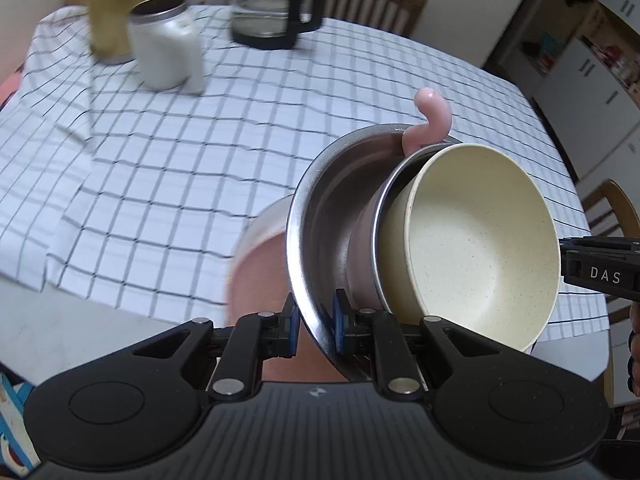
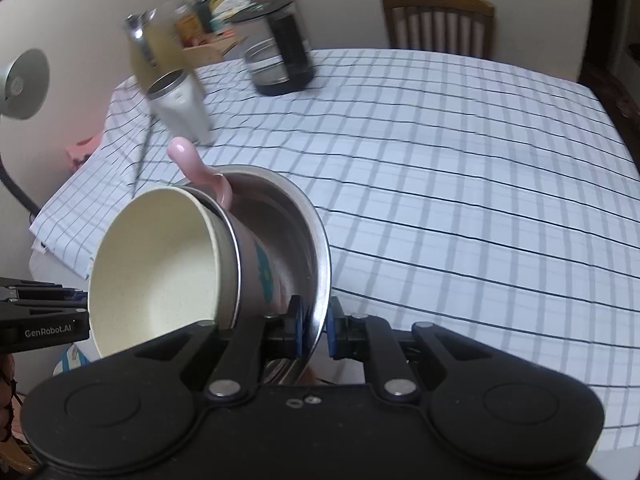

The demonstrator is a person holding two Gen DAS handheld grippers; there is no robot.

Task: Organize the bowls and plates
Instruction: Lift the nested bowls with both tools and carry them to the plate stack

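Note:
A nested stack is held in the air above the checked table, tipped on its side. The outer piece is a large steel bowl (image 1: 320, 216) (image 2: 308, 220). Inside it sits a pink steel-rimmed cup with a curled handle (image 1: 428, 116) (image 2: 192, 164). A cream speckled bowl (image 1: 476, 248) (image 2: 156, 260) sits inside that. My left gripper (image 1: 314, 326) is shut on the steel bowl's rim. My right gripper (image 2: 316, 330) is shut on the same rim from the opposite side. Each gripper's body shows at the edge of the other's view.
On the checked tablecloth (image 1: 180, 152) (image 2: 460, 184) stand a white steel-rimmed canister (image 1: 168, 48) (image 2: 180, 108), a yellowish bottle (image 1: 112, 12) and a glass coffee pot with black handle (image 1: 272, 4) (image 2: 280, 56). Wooden chairs (image 2: 438, 24) stand behind the table.

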